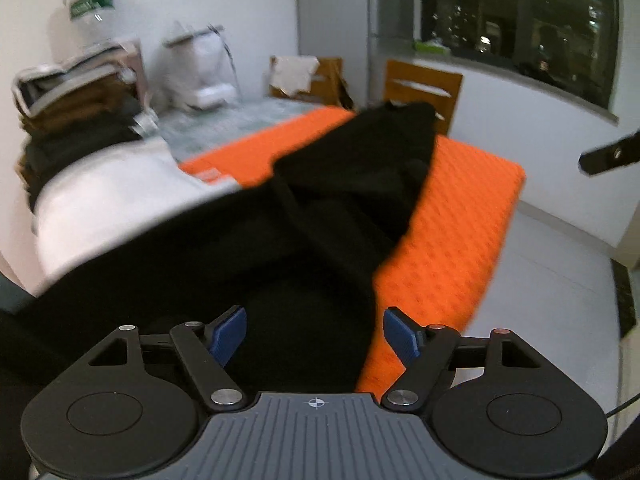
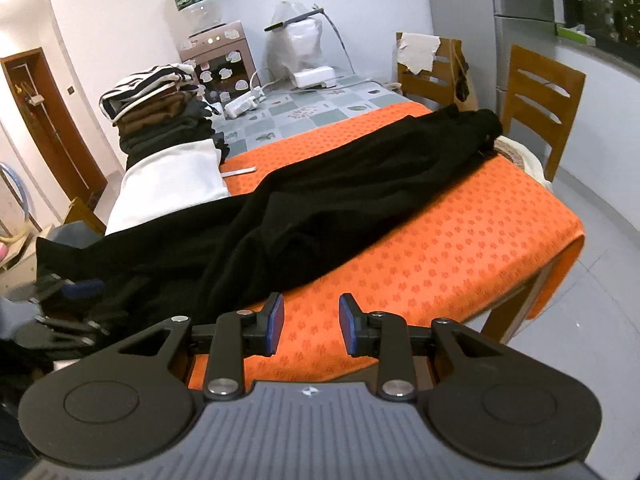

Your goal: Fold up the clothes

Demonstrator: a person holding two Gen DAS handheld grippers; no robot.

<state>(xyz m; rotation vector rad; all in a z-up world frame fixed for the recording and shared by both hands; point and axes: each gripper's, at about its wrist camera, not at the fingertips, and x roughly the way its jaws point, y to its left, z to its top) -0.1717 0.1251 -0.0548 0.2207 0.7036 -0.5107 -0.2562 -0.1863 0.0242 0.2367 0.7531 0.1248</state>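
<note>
1. Orange patterned cloth (image 2: 460, 248) covers the near half of the bench (image 2: 304, 114), whose far half shows a checked cover, with white walls and a dark window behind.
2. A black garment (image 2: 320, 208) lies stretched along the orange cloth, its far end bunched near a wooden chair (image 2: 540, 96) and its near end hanging over the bench edge.
3. A folded white garment (image 2: 172, 184) sits beside it, in front of a stack of folded clothes (image 2: 160, 116).
4. The left hand-held gripper (image 1: 314, 334) has its blue pads (image 1: 230, 334) spread wide apart, with the near end of the black garment lying directly ahead and between them; whether fabric touches the pads cannot be told.
5. The right hand-held gripper (image 2: 311, 324) has its fingers parted with nothing between them, above bare orange cloth, the black garment just to its left.
6. A water dispenser (image 2: 216, 52) stands at the far wall.
</note>
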